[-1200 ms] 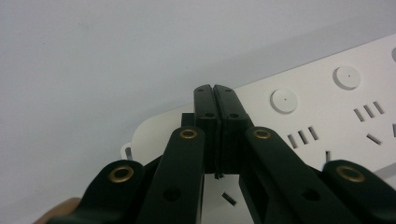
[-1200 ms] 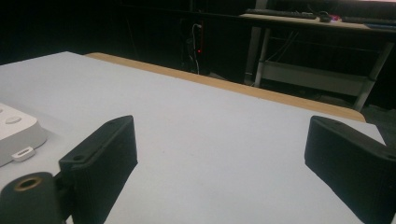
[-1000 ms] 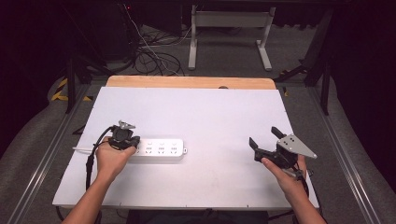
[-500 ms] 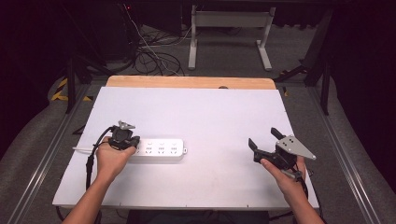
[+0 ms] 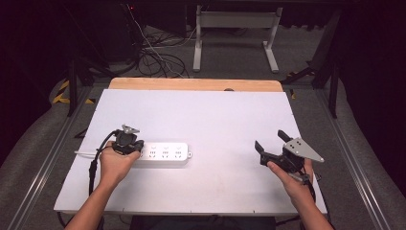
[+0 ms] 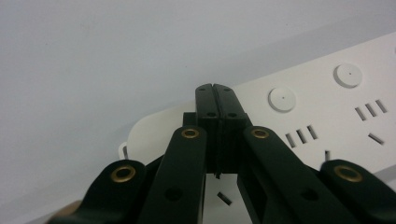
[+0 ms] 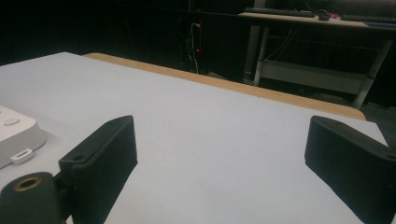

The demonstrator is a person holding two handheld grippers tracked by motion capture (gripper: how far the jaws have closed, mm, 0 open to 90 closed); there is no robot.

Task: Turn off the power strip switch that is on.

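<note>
A white power strip [image 5: 165,154] lies flat on the white tabletop [image 5: 215,110], left of the middle. My left gripper [image 5: 128,143] rests over the strip's left end, held in a hand. In the left gripper view its jaws are pressed together, tips [image 6: 215,88] just above the strip's end [image 6: 327,107], with nothing visible between them. My right gripper [image 5: 270,140] is held low over the table's right side, well apart from the strip. Its jaws stand wide open and empty [image 7: 224,135], and the strip's right end [image 7: 14,130] shows at the far left of that view.
A wooden strip [image 5: 191,84] runs along the table's far edge. The power strip's white cord [image 5: 86,153] leads off to the left. Beyond the table lie loose cables [image 5: 153,57] on the floor and a metal desk frame [image 5: 234,28].
</note>
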